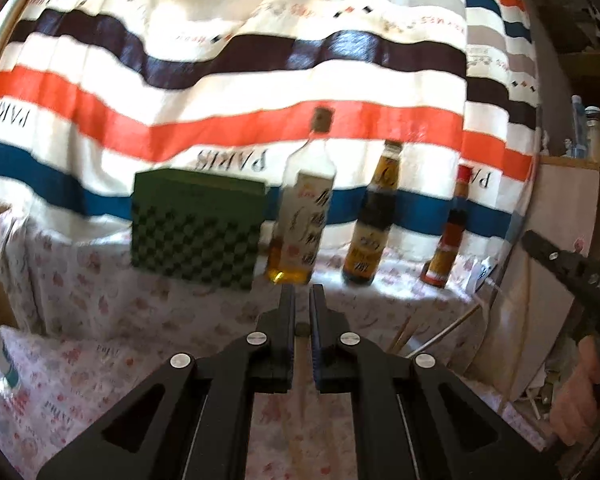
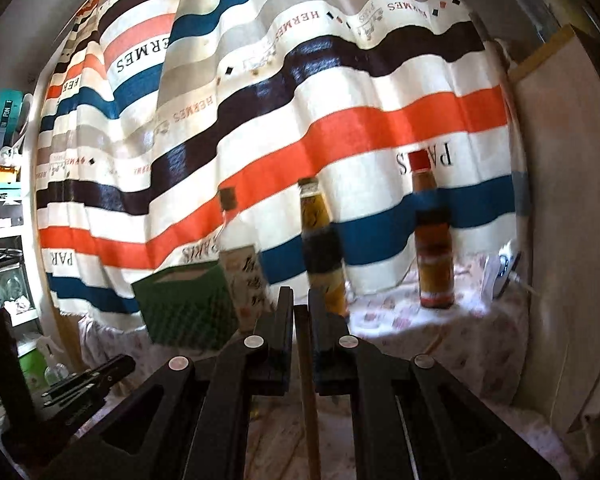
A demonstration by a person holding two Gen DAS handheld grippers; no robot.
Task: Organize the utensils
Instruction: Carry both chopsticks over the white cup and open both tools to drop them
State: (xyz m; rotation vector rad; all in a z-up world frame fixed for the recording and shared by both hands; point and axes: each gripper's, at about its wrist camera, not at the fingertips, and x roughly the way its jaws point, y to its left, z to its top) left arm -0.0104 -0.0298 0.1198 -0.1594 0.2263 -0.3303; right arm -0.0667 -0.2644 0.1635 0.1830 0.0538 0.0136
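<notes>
Striped curtain (image 1: 260, 80) hung behind a surface (image 1: 120, 312) draped in floral cloth. Green box (image 1: 198, 224) and three bottles (image 1: 302, 216) stood along its back; cluttered shelves (image 2: 4, 184) seen at left. Left gripper (image 1: 302, 294) clamped on a chopstick (image 1: 301, 364); right gripper (image 2: 301, 298) clamped on a stick (image 2: 310, 400). Loose sticks (image 1: 432, 336) lie at right.

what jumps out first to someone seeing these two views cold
The big striped curtain fills the whole background. In front of it, three bottles stand in a row on the floral tablecloth, right of a green checked box. In the foreground, each gripper pinches a thin wooden stick.
</notes>
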